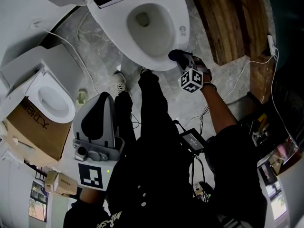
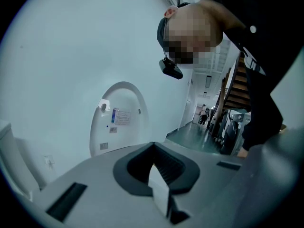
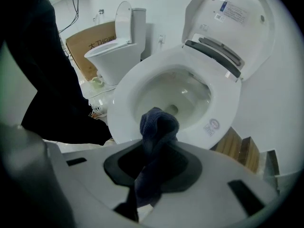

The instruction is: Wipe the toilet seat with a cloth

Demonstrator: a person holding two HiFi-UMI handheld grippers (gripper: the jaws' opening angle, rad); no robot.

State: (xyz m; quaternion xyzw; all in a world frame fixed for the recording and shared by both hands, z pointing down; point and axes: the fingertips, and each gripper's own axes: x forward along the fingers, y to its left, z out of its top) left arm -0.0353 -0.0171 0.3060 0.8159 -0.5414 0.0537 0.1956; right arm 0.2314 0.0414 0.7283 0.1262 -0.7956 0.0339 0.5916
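Observation:
A white toilet stands with its lid (image 3: pixel 237 18) up, and its seat (image 1: pixel 176 13) rings the open bowl. In the right gripper view the seat's near rim (image 3: pixel 121 103) lies just beyond the jaws. My right gripper (image 1: pixel 183 61) is at the front edge of the seat, shut on a dark blue cloth (image 1: pixel 175 55). The cloth (image 3: pixel 159 125) sticks up out of the right gripper (image 3: pixel 152 167) in a bunched wad, just short of the rim. My left gripper (image 1: pixel 97 118) is held low by the person's legs, away from the toilet. This left gripper (image 2: pixel 161 186) points up at a wall, jaws together and empty.
A second white toilet (image 1: pixel 50 101) stands at the left beside a cardboard box (image 1: pixel 35 127). Wooden steps (image 1: pixel 228 18) rise at the right of the toilet. Thin cables (image 1: pixel 85 70) run over the grey marble floor. The person's legs and shoes (image 1: pixel 119 82) are in front of the bowl.

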